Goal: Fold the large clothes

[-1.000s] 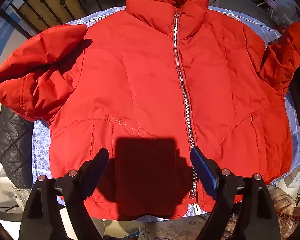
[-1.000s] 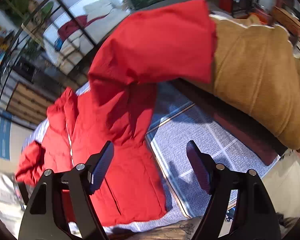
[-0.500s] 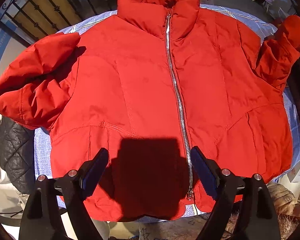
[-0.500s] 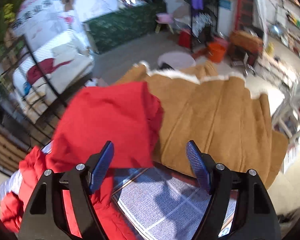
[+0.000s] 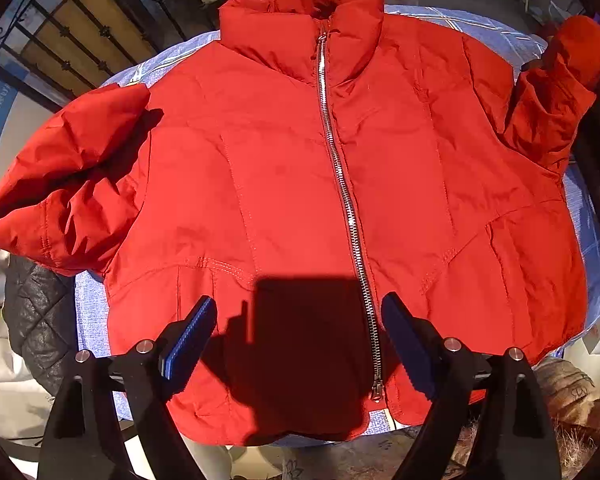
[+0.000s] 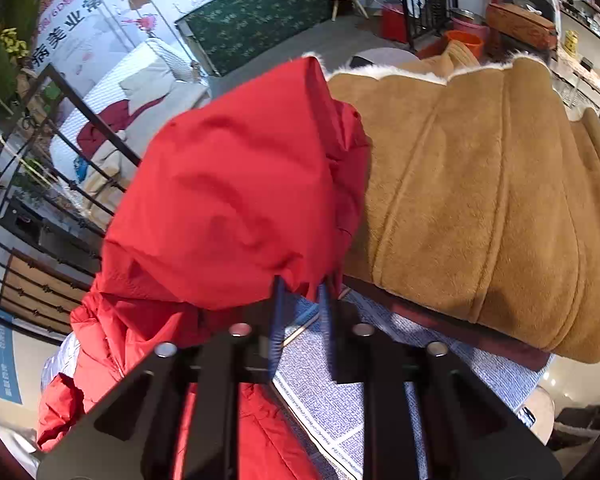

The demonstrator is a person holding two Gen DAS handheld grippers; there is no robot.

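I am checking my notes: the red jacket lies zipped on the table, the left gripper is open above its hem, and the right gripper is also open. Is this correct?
Not fully. In the right wrist view the right gripper is shut on the jacket sleeve. The rest holds: the red jacket lies zipped, the left gripper open above its hem.

Each gripper is built from matte black angular finger arms with triangular cut-outs near the base. On the left gripper, two silver round screw heads are seen on each arm, and blue ribbed pads are fitted to the inner finger faces. The same layout is found on the right gripper: four silver screw heads (two per arm) behind narrow blue ribbed pads.
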